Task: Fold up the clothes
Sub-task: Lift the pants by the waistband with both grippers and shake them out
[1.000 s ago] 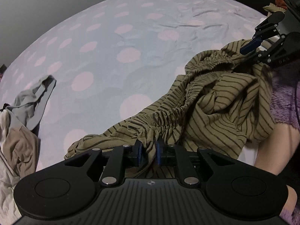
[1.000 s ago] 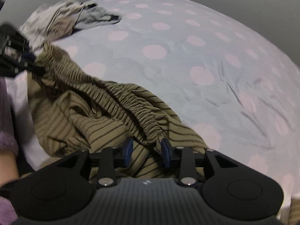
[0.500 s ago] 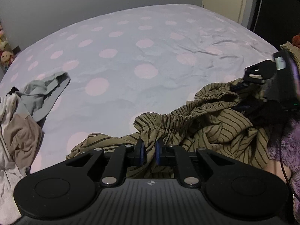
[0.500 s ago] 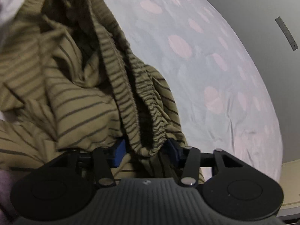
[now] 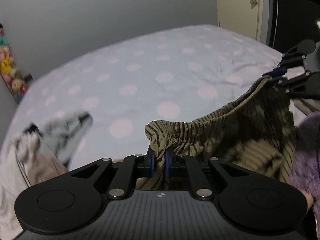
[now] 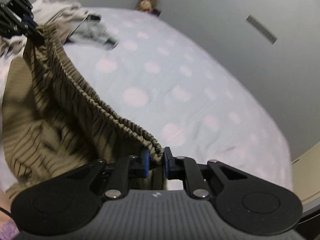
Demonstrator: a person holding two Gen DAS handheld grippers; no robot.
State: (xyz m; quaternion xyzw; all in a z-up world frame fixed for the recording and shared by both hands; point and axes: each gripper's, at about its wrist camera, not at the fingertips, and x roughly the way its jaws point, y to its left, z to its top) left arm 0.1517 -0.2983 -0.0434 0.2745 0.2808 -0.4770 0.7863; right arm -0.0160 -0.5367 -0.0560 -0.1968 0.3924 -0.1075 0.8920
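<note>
The striped olive garment (image 5: 230, 132) is held above the bed (image 5: 160, 76) by its elastic waistband — pinched in the left gripper (image 5: 159, 163), the right gripper (image 6: 155, 161) closing on it — so the bunched elastic could be lost from that unfinished grip.

My black left gripper (image 5: 159, 164), with blue pads (image 5: 152, 163), pinches an olive-tan garment (image 5: 236, 140) crossed by thin dark stripes, its gathered waistband (image 6: 112, 116) striped the same. My right gripper (image 6: 155, 163), black with blue pads too, is closing on that band. The bedsheet (image 5: 160, 84) is pale blue with soft pink dots. At nine o'clock lies a heap of clothes (image 5: 40, 148) in grey, white and beige. At three o'clock, a fuzzy purple sleeve (image 5: 306, 160). The wall (image 5: 100, 20) is plain grey.
</note>
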